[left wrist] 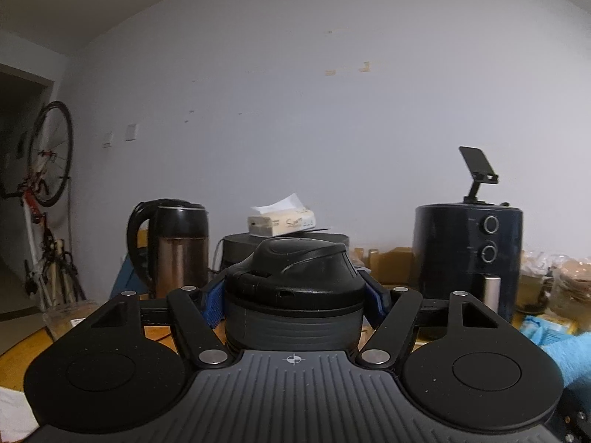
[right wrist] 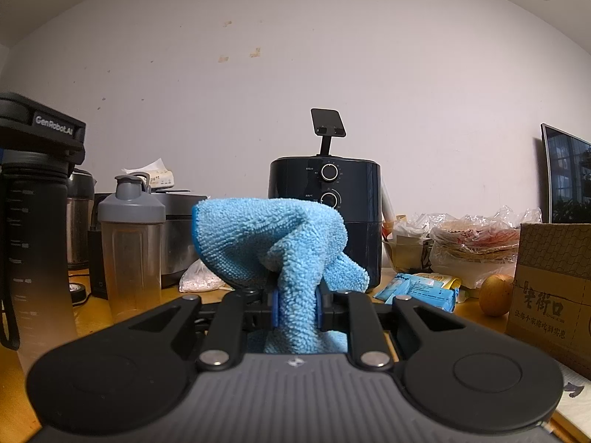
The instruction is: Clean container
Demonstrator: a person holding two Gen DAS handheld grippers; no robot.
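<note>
A dark water bottle (left wrist: pixel 291 317) with a black flip-top cap stands upright on the wooden table. My left gripper (left wrist: pixel 293 295) is shut on it, its blue pads (left wrist: pixel 213 304) pressing both sides just under the cap. In the right wrist view the same bottle (right wrist: pixel 33 240) stands at the far left, with the left gripper's body over its top. My right gripper (right wrist: pixel 295 306) is shut on a light blue microfibre cloth (right wrist: pixel 273 236), which bunches up above the fingers. The cloth is to the right of the bottle, apart from it.
Behind are a kettle (left wrist: pixel 177 247), a tissue box (left wrist: pixel 282 221) on a cooker, and a black air fryer (right wrist: pixel 325 199) with a phone stand. A grey-capped shaker bottle (right wrist: pixel 131 243), plastic bags (right wrist: pixel 476 240), a blue packet (right wrist: pixel 421 288) and a cardboard box (right wrist: pixel 550 295) crowd the table.
</note>
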